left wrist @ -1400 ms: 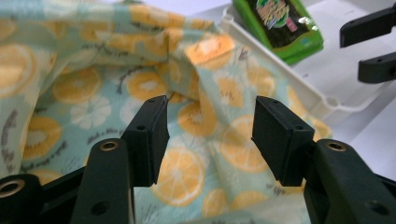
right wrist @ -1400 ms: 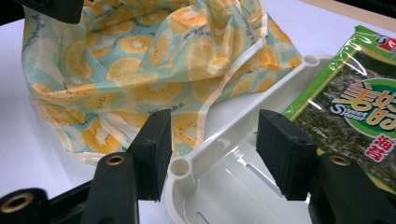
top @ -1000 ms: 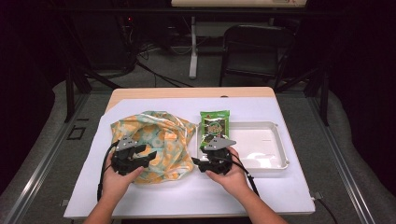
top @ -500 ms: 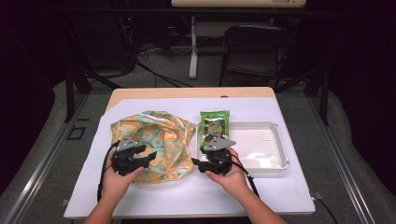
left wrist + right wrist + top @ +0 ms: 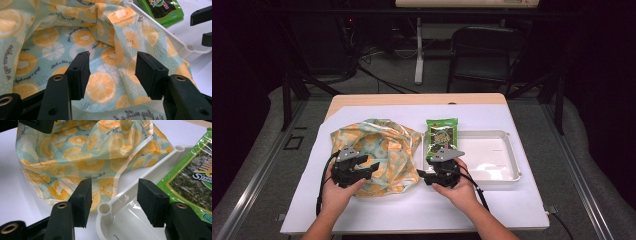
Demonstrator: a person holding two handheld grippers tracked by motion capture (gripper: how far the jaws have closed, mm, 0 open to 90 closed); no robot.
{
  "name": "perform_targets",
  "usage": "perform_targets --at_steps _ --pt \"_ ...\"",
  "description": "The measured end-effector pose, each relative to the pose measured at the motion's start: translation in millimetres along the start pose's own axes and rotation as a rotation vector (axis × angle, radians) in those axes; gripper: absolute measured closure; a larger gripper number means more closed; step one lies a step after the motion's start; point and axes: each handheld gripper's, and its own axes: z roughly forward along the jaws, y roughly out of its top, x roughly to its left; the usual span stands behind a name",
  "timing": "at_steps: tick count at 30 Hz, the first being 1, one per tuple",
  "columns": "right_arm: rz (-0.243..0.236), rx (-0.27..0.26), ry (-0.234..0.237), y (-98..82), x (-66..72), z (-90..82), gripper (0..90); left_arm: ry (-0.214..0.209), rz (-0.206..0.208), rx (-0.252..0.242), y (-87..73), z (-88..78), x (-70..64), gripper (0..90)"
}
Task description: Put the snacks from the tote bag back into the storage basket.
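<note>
In the high view, a crumpled bag (image 5: 379, 155) printed with orange citrus slices on pale blue-green is lying on the white sheet covering the desk (image 5: 412, 215), left of centre, bunched into folds with its near edge bulging toward the person. The left tool (image 5: 364, 167) is hovering over the bag's near left part, and the right tool (image 5: 424, 175) is sitting just beside the bag's right edge, at the near left corner of a white tray (image 5: 492, 165). A green snack packet (image 5: 441, 136) is lying across the tray's far left rim, close to the bag. In the left gripper view, the left tool (image 5: 111, 72) is standing with its jaws wide apart and nothing between them, hanging above the bag (image 5: 62, 45); the fabric is showing orange and yellow fruit slices, white blossoms and dark script lettering, and it is creasing into deep folds, with a hem along the bottom. The tray (image 5: 187, 47) and packet (image 5: 162, 10) are lying beyond at upper right. In the right gripper view, the right tool (image 5: 113, 200) is likewise standing wide and empty, its jaws straddling the tray's (image 5: 110, 210) rounded corner; the bag (image 5: 82, 157) is slumping just behind, its glossy seam edge touching or nearly touching the tray rim, and the packet (image 5: 195, 180) is lying at right.
</note>
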Motion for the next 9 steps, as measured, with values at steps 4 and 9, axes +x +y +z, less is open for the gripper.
perform_targets --at_steps 4,9 --pt "0.015 -0.01 0.001 0.3 -2.5 -2.1 45.3 0.0 0.0 -0.006 0.3 0.0 -0.6 45.1" --pt "0.06 -0.032 -0.01 1.9 -15.7 -9.5 45.1 0.003 -0.01 -0.014 0.5 -1.4 1.2 45.1"
